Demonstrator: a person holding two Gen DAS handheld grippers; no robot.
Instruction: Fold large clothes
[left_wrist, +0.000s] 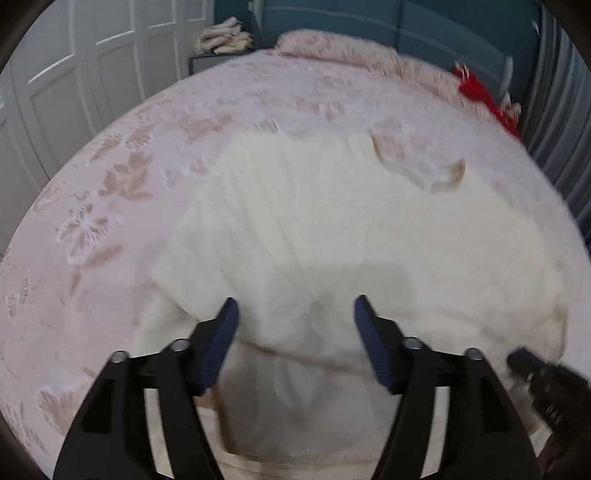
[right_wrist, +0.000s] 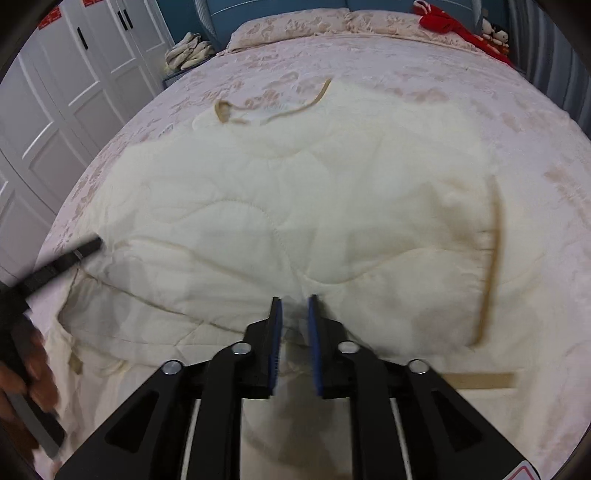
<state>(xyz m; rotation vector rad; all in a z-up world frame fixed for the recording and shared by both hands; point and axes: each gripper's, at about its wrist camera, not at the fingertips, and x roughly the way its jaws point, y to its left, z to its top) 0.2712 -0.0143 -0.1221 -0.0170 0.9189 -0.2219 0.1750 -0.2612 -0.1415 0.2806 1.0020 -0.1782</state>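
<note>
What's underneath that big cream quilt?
The cream quilt lies on a pink floral bedspread, which shows all around it. Whatever lies beneath its middle is covered.

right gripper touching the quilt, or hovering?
Cannot tell. In the right wrist view the right gripper has its jaws narrowly parted over a ridge of the cream quilt, but no clear contact or gap shows at the tips.
</note>
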